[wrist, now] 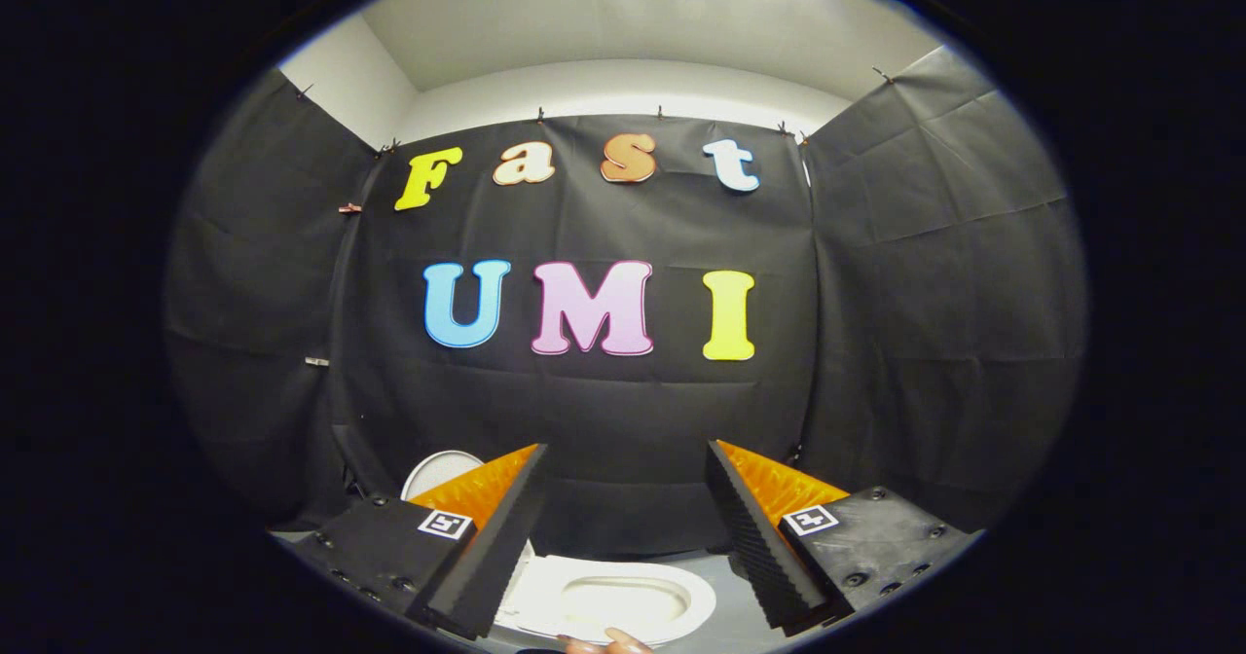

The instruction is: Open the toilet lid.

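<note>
The gripper (623, 527) is wide open and holds nothing, with lots of room around. Below, between its fingers, the white toilet (623, 605) shows its bowl. The lid (440, 469) stands behind the left finger.

I see the matt black gripper (626, 498) with its fingers wide apart; the black ribbed rubber-like pads (754, 537) look rough, and the backs are of glossy orange plastic. The white oval toilet seat (696, 603) below them looks smooth and a little shiny, like the raised white toilet lid (440, 469). The black cloth wall (623, 411) is matt and creased.
</note>
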{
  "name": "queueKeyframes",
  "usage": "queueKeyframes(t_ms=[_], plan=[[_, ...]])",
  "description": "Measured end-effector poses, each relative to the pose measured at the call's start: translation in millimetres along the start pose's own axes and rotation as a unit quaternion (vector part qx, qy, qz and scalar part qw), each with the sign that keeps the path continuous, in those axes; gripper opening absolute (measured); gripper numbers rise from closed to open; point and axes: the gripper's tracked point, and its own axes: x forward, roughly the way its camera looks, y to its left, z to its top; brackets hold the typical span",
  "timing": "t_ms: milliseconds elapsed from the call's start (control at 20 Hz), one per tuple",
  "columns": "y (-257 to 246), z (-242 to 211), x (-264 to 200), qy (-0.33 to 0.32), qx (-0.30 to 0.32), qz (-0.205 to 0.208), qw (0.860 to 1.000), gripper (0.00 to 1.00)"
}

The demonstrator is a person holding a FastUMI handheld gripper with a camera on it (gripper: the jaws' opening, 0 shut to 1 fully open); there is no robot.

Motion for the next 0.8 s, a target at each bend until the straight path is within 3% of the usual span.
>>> queueKeyframes(t_ms=[400,800], plan=[[-36,9,-13,-0.014,0.015,0.0,1.0,1.0],[-27,0,-9,0.004,0.008,0.025,1.0,1.0]])
